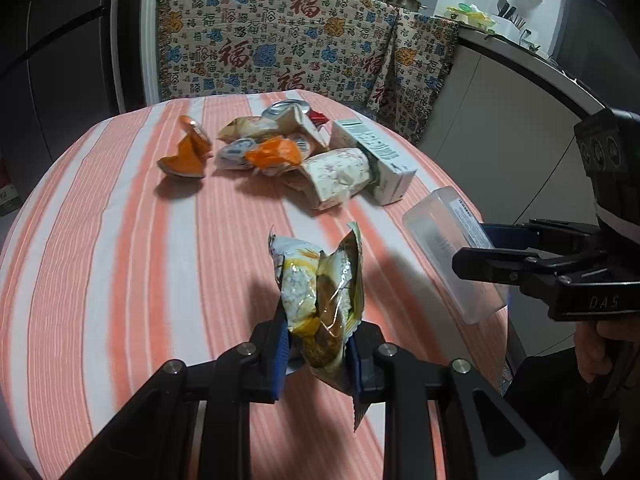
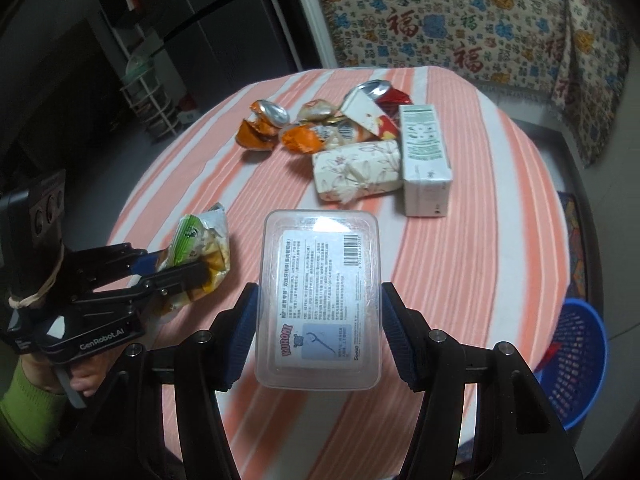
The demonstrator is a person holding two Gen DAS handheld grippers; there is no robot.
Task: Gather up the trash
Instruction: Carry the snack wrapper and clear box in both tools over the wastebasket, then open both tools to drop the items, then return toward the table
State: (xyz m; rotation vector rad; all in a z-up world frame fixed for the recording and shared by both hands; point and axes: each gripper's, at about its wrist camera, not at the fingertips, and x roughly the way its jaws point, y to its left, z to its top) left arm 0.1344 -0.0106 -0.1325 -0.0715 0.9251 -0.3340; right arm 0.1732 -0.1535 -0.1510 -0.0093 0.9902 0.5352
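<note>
Left gripper pinching a crumpled snack wrapper; right gripper clamping a clear plastic box; other litter heaped near table far edge.

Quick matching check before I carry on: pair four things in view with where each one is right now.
Things:
1. snack wrapper
2. clear plastic box
3. blue basket
4. white carton

Places:
A. lying on the striped tablecloth
B. clamped in the right gripper
C. on the floor beside the table
D. clamped in the left gripper

Pairs: 1-D, 2-B, 3-C, 4-A
</note>
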